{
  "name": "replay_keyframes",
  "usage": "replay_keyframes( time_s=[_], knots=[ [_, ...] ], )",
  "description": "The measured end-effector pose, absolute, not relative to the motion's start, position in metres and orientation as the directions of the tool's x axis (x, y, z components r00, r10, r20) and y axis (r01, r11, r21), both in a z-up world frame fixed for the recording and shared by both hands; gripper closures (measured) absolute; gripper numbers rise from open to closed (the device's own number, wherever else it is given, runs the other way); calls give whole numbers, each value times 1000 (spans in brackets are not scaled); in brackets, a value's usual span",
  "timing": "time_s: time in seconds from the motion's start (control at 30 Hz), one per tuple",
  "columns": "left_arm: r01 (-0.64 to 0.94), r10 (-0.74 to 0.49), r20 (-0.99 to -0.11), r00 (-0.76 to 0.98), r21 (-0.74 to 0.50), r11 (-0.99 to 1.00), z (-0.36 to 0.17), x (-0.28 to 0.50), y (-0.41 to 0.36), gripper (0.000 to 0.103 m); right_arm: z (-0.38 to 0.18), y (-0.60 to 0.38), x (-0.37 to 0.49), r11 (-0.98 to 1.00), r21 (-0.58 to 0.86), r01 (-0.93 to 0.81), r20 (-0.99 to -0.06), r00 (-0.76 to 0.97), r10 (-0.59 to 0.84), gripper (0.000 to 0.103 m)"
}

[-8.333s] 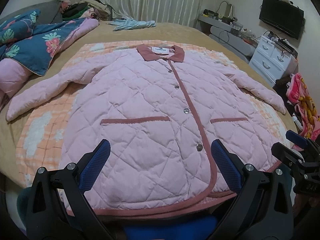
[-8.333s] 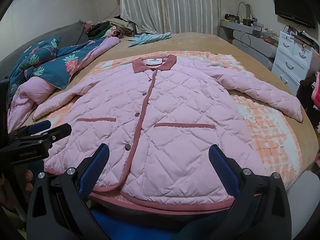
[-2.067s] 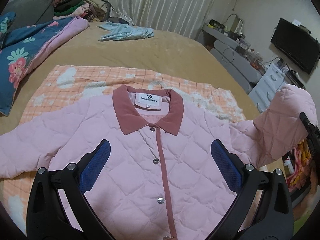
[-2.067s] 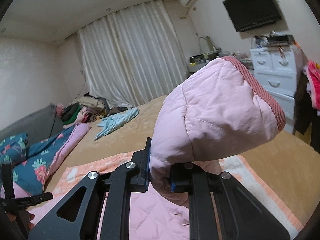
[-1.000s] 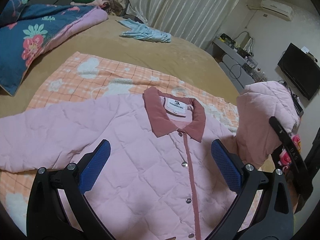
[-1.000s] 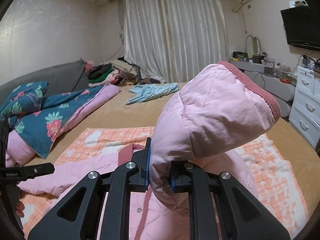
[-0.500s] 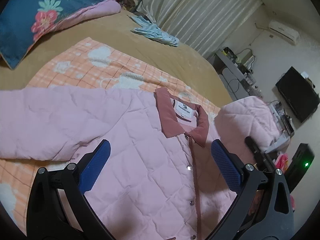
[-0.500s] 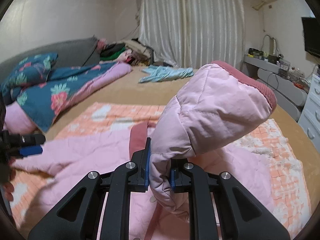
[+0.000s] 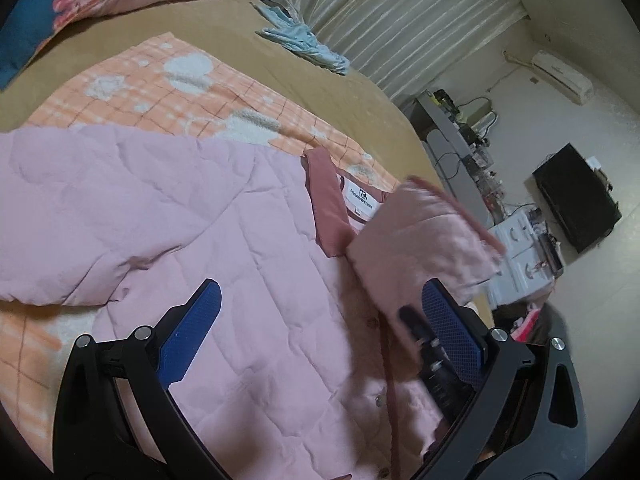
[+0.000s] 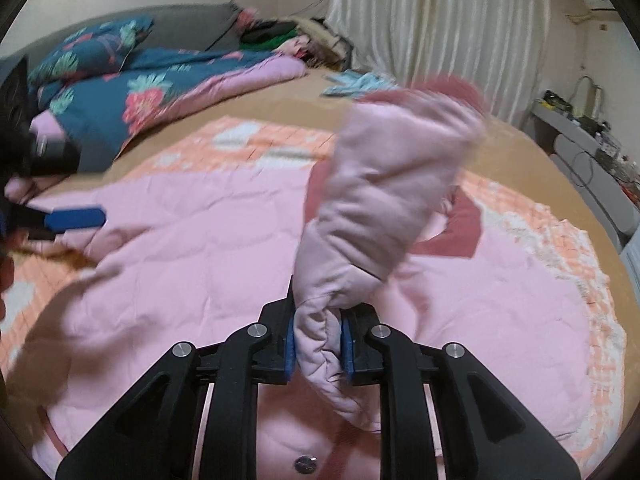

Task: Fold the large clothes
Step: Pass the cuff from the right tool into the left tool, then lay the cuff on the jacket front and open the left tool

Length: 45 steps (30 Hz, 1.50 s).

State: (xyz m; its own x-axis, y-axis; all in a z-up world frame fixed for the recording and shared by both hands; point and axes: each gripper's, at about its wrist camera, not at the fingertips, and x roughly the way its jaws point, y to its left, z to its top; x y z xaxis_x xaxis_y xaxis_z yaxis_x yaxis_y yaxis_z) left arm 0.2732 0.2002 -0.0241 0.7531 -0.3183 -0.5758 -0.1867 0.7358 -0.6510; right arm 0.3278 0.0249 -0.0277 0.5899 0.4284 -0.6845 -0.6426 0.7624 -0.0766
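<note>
A pink quilted jacket (image 9: 208, 248) with a dusty-red collar (image 9: 328, 208) lies buttoned, front up, on an orange checked blanket (image 9: 168, 84). My right gripper (image 10: 318, 344) is shut on the jacket's right sleeve (image 10: 384, 184) and holds it raised over the chest, near the collar. The sleeve also shows in the left wrist view (image 9: 424, 244), with the right gripper's tip below it. My left gripper (image 9: 320, 336) is open and empty above the jacket's chest; its blue pad shows in the right wrist view (image 10: 76, 218) over the left sleeve.
A blue floral quilt (image 10: 132, 96) and piled clothes (image 10: 280, 36) lie along the bed's far left. A light blue garment (image 9: 304, 40) lies near the curtain. A white dresser (image 9: 520, 256), a TV (image 9: 576, 204) and a desk stand to the right of the bed.
My right gripper has carried the sleeve leftward and down over the jacket's chest toward the collar. My left gripper has shifted left, toward the left sleeve, and stays open.
</note>
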Motion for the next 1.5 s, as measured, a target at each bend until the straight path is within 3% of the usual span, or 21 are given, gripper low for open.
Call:
replay_keyframes(
  time_s=[0.23, 0.4, 0.5, 0.67, 0.73, 0.8, 0.9, 1.17, 1.5],
  knots=[
    [-197, -383, -569, 728, -708, 678, -43, 276, 201, 9, -49, 48, 314, 709, -92, -699, -733, 529, 428, 68],
    [-196, -445, -569, 691, -741, 643, -57, 279, 192, 9, -52, 45, 300, 688, -59, -723, -752, 486, 446, 27],
    [-202, -471, -582, 663, -745, 636, -68, 282, 184, 9, -42, 28, 288, 683, -43, -729, -734, 487, 474, 19],
    [-231, -466, -640, 611, -707, 669, -88, 288, 168, 11, -31, -22, 286, 722, -54, -690, -724, 525, 448, 18],
    [-225, -439, -663, 607, -673, 705, -88, 289, 161, 19, -29, -46, 289, 749, -49, -660, -723, 541, 429, 18],
    [-217, -420, -675, 607, -649, 730, -89, 291, 157, 56, -29, -65, 292, 777, -55, -627, -725, 560, 401, 18],
    [-199, -392, -690, 608, -611, 767, -91, 294, 152, 82, -28, -101, 307, 839, -45, -543, -722, 598, 348, 18],
    [-103, -223, -638, 737, -433, 896, -33, 285, 143, 87, -28, -174, 338, 932, 80, -354, -708, 638, 303, 18],
    [-224, -166, -760, 628, -381, 897, -83, 292, 159, 86, -25, -170, 362, 920, 134, -369, -725, 596, 345, 18]
  ],
)
